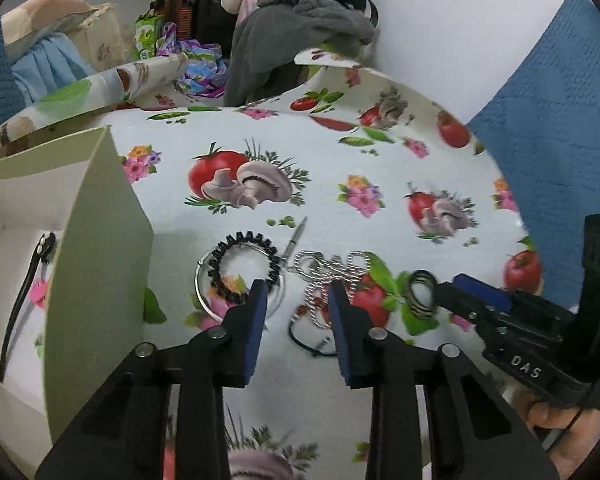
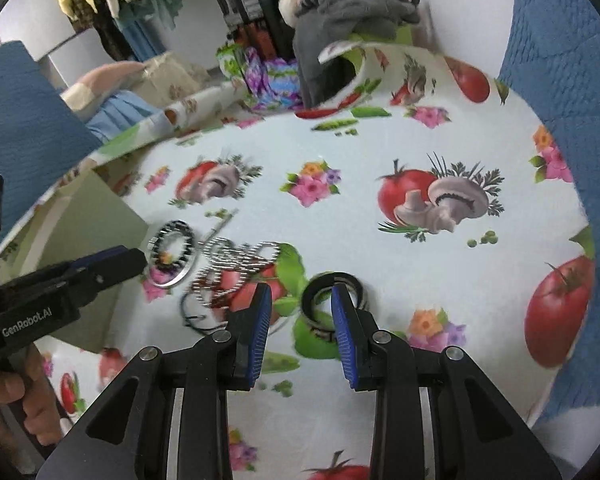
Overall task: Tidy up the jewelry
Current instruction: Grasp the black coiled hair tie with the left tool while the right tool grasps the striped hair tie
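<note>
Hovering over the patterned bench [image 1: 380, 152], I hold both pairs of fingers part-open and empty. My right gripper [image 2: 301, 304] sits nearest its target: the dark ring [image 2: 332, 292] lies flat just ahead, and my right-side finger already reaches inside its hoop while the other stands outside its left rim, so the band runs across my closing line. My left gripper [image 1: 298, 300] points at the tangled silver chain [image 1: 332, 268], which lies straight ahead between the fingertips, with the black coiled bracelet [image 1: 244, 266] just left of my left finger. The open box [image 1: 96, 264] waits on the far left, nearer my left hand.
</note>
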`<state>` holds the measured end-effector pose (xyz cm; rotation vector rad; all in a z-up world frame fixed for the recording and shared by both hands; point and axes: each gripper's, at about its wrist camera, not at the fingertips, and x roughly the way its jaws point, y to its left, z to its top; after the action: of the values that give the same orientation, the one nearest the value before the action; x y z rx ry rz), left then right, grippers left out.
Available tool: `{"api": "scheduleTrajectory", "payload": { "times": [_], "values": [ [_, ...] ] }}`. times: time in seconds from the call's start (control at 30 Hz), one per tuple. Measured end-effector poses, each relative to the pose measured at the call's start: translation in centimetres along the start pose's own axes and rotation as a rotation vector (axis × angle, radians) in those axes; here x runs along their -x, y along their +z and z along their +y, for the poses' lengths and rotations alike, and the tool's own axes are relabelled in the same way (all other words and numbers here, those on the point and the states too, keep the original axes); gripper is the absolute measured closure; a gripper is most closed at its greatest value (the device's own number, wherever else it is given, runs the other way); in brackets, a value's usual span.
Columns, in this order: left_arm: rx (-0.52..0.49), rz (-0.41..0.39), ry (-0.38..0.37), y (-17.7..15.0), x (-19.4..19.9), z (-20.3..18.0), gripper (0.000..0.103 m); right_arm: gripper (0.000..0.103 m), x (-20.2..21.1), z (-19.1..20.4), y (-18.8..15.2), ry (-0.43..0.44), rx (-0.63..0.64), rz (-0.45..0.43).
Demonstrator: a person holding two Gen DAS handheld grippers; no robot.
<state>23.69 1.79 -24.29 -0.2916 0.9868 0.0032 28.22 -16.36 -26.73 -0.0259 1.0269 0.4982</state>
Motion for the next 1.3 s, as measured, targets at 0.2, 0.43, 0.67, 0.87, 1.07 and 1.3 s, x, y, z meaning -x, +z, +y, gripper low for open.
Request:
{"api": "scheduleTrajectory", "payload": {
  "times": [0.2, 0.43, 0.67, 0.87, 1.07, 1.3],
  "values": [
    [-0.055, 0.037, 0.05, -0.1, -2.3, -0.3, 0.077, 0.075, -1.9, -0.9, -0.1, -0.046, 0.0, 0.066],
    [-0.092, 0.038, 0.087, 0.2, -3.6, -0.1, 0.079, 0.075, -2.5, -1.3, 0.1, -0.073, 0.007, 0.074],
    [-0.107, 0.051, 0.099, -0.1, -4.7, -0.3, 0.086, 0.075, -2.2, -1.8, 0.4, -0.148, 0.015, 0.036],
    [-0.111, 0.043, 0.089, -0.3, -5.0, -0.3, 0.091, 0.075, -1.4, -3.0, 0.7, -0.145, -0.027, -0.006],
    [-0.12, 0.026, 0.067, -0.4, -4.4, -0.7, 0.094, 0.075, -2.2, -3.3, 0.6, -0.178, -0.035, 0.024],
    [-0.085, -0.005, 0.019, -0.2, -2.7, -1.1, 0.095, 0.09, -3.7, -2.5, -0.2, -0.212, 0.024, 0.093]
  ]
}}
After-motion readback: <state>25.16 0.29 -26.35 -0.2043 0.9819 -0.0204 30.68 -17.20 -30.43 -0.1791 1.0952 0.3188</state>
